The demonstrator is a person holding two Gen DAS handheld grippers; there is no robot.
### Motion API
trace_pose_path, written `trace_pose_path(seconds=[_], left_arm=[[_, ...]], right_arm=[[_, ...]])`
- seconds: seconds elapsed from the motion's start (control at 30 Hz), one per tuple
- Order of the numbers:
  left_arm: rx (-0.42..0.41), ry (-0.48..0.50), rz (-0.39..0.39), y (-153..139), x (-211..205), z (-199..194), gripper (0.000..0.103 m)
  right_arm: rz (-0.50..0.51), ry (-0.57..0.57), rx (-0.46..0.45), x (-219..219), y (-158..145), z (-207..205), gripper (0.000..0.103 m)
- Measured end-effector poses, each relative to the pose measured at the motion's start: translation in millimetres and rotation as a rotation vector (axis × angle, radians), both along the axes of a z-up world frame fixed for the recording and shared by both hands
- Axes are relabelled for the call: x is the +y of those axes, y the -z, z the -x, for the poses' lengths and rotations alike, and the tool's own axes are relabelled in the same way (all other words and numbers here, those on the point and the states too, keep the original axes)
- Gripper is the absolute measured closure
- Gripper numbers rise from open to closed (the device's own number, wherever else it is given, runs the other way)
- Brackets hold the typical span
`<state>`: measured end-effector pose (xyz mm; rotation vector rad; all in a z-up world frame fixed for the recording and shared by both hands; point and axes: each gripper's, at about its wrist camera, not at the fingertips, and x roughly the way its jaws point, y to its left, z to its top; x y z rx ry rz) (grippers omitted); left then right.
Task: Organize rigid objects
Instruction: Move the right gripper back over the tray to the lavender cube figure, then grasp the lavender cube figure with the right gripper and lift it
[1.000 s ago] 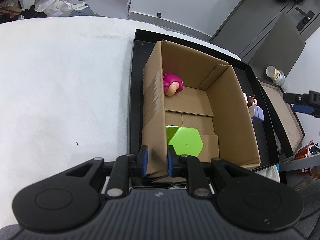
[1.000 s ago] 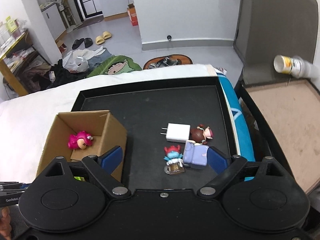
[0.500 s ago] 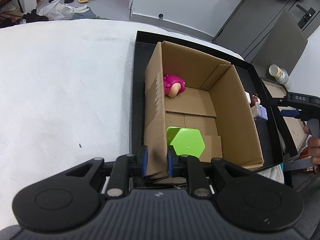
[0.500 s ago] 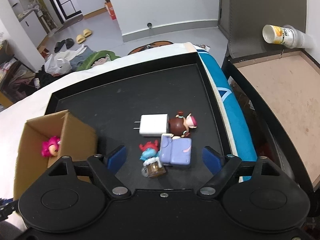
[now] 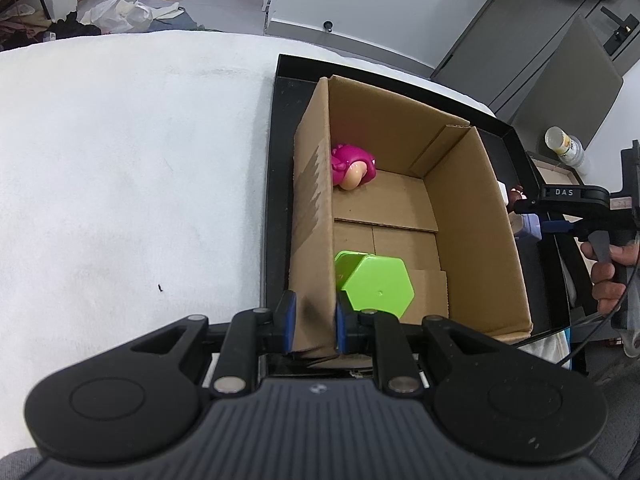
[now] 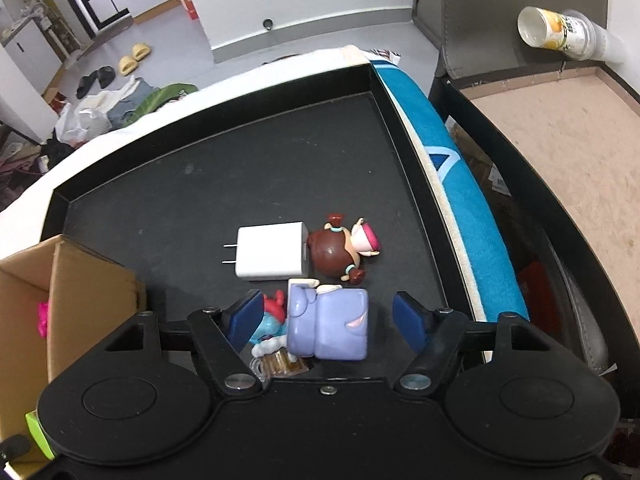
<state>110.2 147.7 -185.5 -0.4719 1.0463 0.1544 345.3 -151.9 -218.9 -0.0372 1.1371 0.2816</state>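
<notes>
left gripper (image 5: pixel 312 326) pinching box wall (image 5: pixel 312 216), angled down

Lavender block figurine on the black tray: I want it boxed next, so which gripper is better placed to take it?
Right. The right gripper has been closing around the lavender block figurine, pads not yet touching; the left gripper is shut on the cardboard box wall.

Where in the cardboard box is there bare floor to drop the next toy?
Inside the cardboard box, the middle floor is bare, between the pink toy at the far end and the green hexagon piece at the near end. The near-left corner is crowded: the left tongs clamp that wall.
</notes>
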Motion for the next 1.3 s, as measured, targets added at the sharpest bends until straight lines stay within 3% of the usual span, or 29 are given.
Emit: trace_pose_path(seconds=[0.2, 0.3, 1.3], left_arm=[[0.004, -0.004, -0.005, 1.0, -1.1, -1.6, 0.086], [0.005, -0.009, -0.002, 1.5, -0.6, -1.1, 0.086], [-0.023, -0.018, 0.003, -3.4, 1.6, 6.9, 0.086]], right_arm=[[0.071, -0.011, 0.012, 6.2, 10.3, -1.0, 0.040], [0.053, -0.025, 0.030, 7.4, 11.8, 2.9, 0.057], [0.011, 0.008, -0.004, -7.7, -28.5, 43.1, 0.058]])
